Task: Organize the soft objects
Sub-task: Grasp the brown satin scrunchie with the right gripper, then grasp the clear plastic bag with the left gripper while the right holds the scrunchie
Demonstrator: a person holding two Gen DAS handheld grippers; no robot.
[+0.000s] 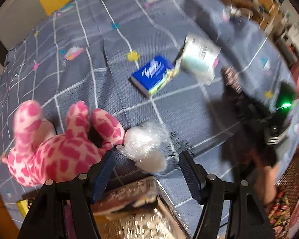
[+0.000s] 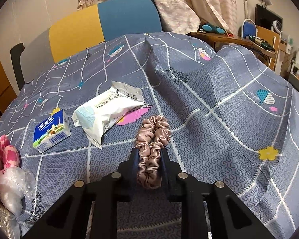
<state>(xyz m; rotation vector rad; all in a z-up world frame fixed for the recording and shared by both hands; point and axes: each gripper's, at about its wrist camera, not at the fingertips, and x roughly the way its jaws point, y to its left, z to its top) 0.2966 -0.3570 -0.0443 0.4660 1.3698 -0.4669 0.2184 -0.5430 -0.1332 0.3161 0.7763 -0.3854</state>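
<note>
Right gripper [image 2: 149,155]: my jaws pinch the satin scrunchie [image 2: 152,137].
Left gripper [image 1: 145,171]: jaws spread above the plastic bag [image 1: 143,139].

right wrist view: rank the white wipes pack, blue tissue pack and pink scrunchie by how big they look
1. white wipes pack, clearly the largest.
2 and 3. blue tissue pack and pink scrunchie look about alike. The scrunchie sits nearer the camera, squeezed long between the fingers, so I won't rank those two.
</note>
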